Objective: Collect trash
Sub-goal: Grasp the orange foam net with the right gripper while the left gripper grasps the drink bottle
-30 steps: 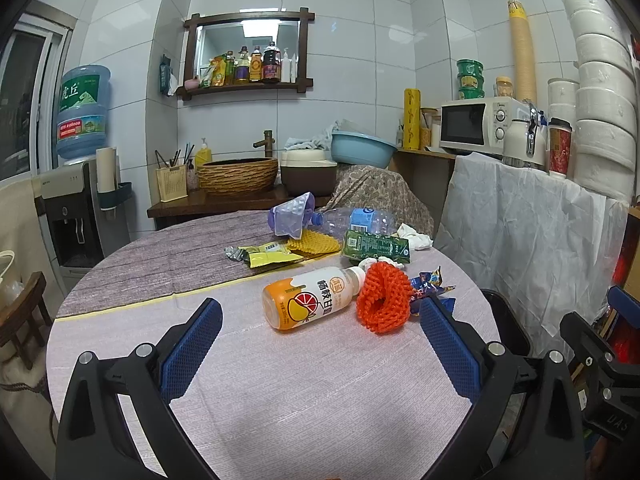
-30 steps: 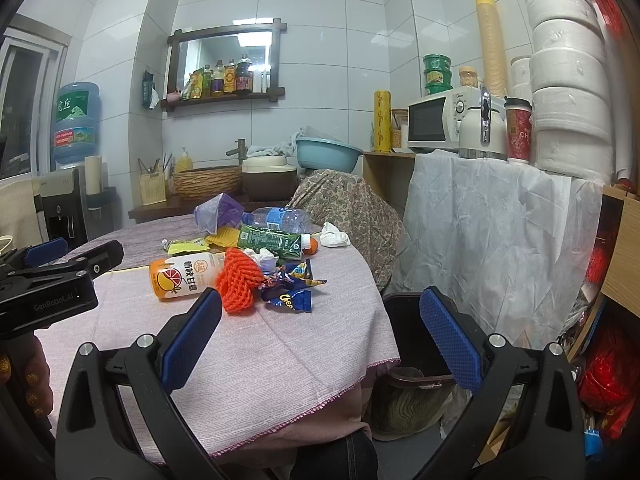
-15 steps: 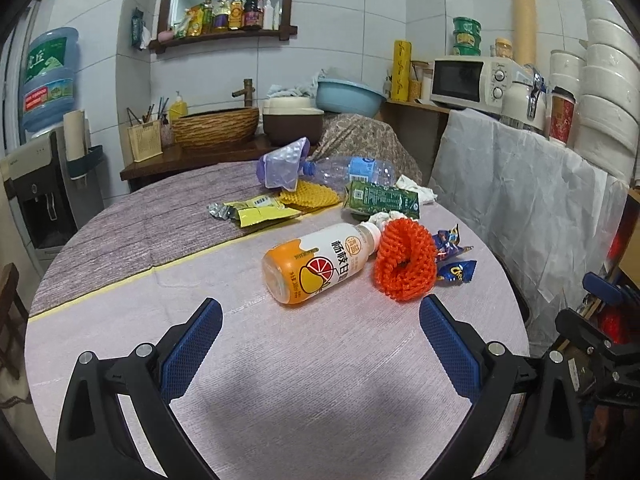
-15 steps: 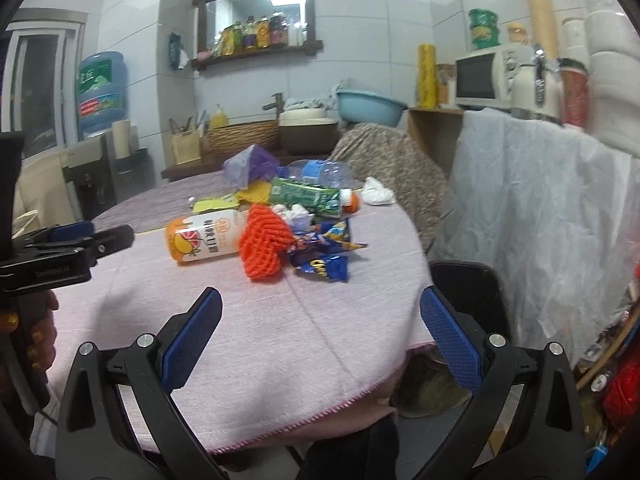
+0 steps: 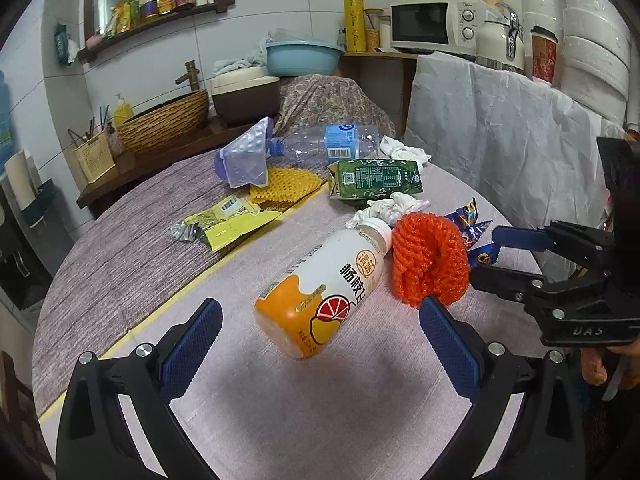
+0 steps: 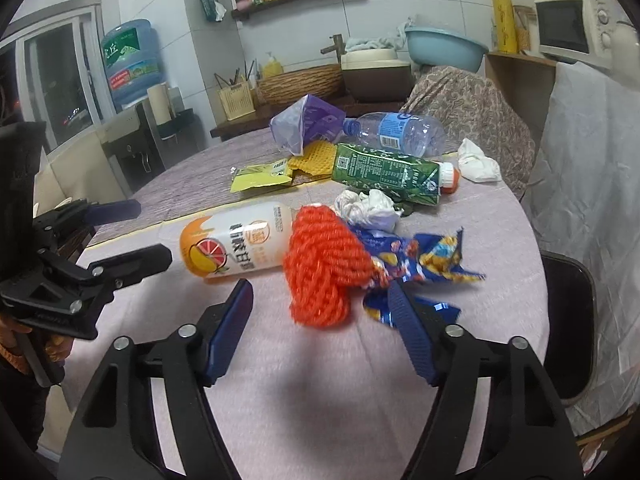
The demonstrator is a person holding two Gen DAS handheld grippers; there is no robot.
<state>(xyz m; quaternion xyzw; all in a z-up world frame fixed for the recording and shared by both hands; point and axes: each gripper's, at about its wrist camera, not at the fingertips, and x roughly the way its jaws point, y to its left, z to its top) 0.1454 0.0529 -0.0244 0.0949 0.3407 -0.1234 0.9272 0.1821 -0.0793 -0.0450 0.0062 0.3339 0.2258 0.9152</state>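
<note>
Now orange bottle [image 5: 325, 294] lies ahead between left jaws.

Orange-white bottle [image 5: 326, 288] lies beside orange foam net [image 5: 428, 266] on table

White tiled walls [image 5: 248, 40], wooden wall shelf [image 5: 160, 24], microwave [image 5: 432, 26], water dispenser [image 6: 128, 64], dark window [image 6: 60, 84]
</note>
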